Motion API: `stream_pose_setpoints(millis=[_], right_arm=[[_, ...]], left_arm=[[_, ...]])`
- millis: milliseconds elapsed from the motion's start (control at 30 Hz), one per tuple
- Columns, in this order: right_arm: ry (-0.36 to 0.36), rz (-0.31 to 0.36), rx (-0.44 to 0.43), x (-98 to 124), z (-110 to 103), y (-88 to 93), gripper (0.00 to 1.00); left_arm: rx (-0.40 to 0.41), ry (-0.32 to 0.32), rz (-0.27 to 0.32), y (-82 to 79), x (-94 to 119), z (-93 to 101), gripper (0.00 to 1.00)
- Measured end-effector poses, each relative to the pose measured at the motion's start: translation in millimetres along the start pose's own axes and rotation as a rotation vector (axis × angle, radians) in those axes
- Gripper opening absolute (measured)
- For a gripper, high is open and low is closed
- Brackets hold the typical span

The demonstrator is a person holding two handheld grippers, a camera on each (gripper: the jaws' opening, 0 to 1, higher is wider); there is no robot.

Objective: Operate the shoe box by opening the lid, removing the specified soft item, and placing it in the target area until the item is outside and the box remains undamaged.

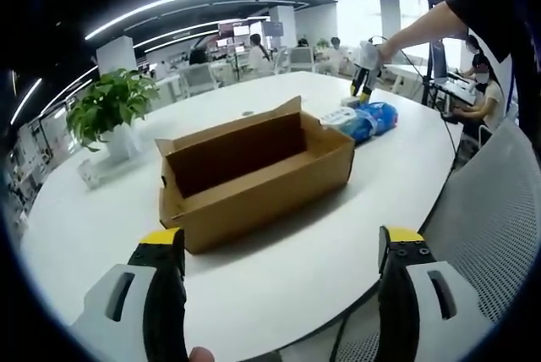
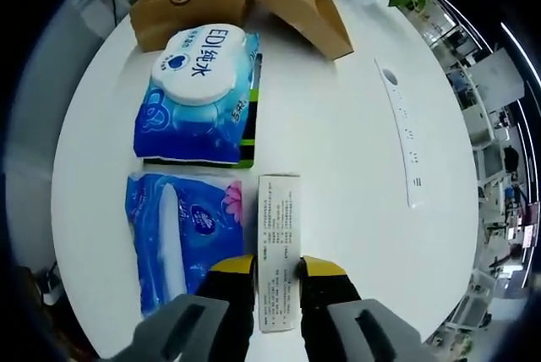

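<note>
Open brown shoe box: plain corrugated cardboard, matt, raw uncoated faces and flaps. Round white table: smooth, faint sheen. Blue-and-white wipes pack and blue tissue pack: glossy, crinkled plastic film. Slim white printed carton: matt paperboard. Right gripper: black jaws, matt, yellow-tipped.

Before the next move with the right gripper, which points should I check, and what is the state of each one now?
1. Cardboard box lid open: ok.
2. Box undamaged: ok on the sides seen.
3. Box interior free of items: cannot tell, one end is hidden in the left gripper view.
4. Right gripper jaws around the white carton: ok; firm grip: cannot tell.
5. Wipes pack and blue tissue pack outside the box on the table: ok.
6. Left gripper open and free: ok.
</note>
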State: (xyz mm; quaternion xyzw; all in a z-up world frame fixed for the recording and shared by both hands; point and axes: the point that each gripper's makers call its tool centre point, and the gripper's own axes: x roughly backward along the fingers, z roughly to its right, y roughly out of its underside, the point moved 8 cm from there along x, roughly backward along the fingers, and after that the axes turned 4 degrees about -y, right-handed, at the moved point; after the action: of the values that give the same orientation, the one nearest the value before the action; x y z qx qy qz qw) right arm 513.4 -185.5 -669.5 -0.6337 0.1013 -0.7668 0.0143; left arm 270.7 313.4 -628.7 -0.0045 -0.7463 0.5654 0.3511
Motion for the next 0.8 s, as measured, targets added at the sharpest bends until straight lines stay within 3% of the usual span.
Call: stream_pose_setpoints(millis=[267,800], right_arm=[[0.016,0.015,-0.011,3,3,-4.5,0.2],[0.054,0.096,-0.161,24,4,-9.1,0.4]], left_arm=[[0.002,-0.004,0.003,0.0,0,-0.7,0.95],[-0.01,0.011,0.02,-2.0,0,1.4,0.95]])
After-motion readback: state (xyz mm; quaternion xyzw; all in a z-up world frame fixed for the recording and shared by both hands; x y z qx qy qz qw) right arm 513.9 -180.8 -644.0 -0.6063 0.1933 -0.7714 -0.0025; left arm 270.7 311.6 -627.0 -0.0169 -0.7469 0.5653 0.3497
